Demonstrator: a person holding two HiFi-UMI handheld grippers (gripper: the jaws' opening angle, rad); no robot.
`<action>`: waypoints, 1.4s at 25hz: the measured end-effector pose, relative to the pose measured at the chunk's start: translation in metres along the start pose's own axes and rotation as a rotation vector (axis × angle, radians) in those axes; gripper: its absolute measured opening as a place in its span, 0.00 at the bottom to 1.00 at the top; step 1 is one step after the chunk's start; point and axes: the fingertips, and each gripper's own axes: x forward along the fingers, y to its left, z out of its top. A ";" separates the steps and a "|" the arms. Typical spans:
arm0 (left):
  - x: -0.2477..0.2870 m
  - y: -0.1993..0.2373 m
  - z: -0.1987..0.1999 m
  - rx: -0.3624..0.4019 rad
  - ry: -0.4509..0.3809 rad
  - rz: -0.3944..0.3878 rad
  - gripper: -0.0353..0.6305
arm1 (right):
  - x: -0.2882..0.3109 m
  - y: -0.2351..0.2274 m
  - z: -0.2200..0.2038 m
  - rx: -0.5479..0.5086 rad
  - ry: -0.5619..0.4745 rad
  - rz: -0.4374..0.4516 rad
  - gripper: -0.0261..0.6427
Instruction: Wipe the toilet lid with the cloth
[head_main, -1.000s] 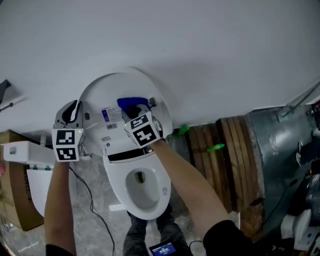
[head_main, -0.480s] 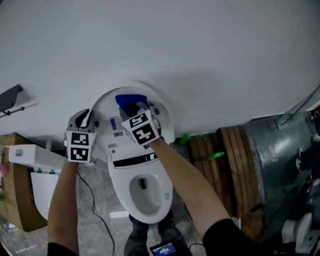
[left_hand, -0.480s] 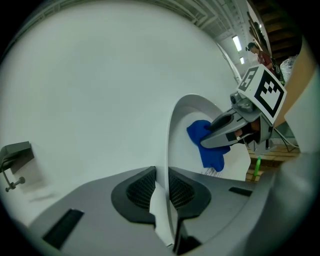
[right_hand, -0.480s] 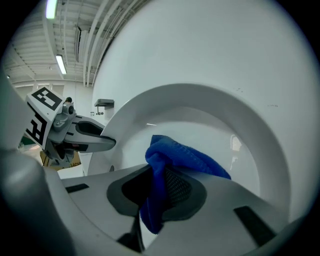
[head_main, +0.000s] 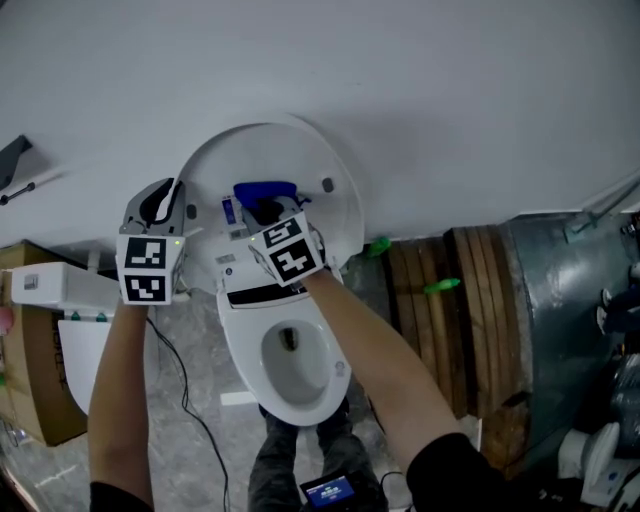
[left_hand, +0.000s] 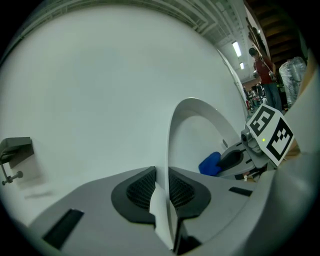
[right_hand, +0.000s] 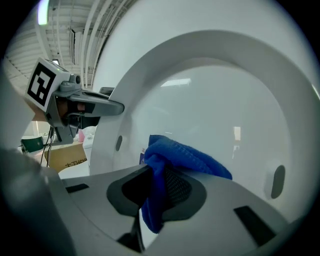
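The blue cloth (right_hand: 172, 157) is bunched into a fold. Its ribbed weave is clear only in the right gripper view, where the right tool (right_hand: 155, 192) is clamped on it, holding it up at the inner face of the raised toilet lid (right_hand: 225, 110); contact with the lid cannot be told. Only the left gripper view shows the left tool (left_hand: 161, 187) closed on the lid's thin white edge, seen end-on between its pads. The head view alone takes in the bowl (head_main: 330, 385) below. It stands uncovered, with a dark drain opening at its bottom, and the cloth sits low on the lid near the hinge. A cardboard box (head_main: 30, 390) stands on the floor to the left.
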 end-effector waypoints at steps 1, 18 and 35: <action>0.000 0.000 0.000 -0.001 -0.003 0.001 0.13 | 0.002 0.001 -0.004 0.002 0.008 0.002 0.12; -0.008 -0.011 -0.001 0.217 0.162 -0.093 0.17 | -0.085 -0.018 0.039 -0.061 0.003 0.023 0.12; 0.011 -0.028 0.083 0.159 0.193 -0.376 0.28 | -0.190 -0.035 0.090 -0.143 -0.005 0.114 0.12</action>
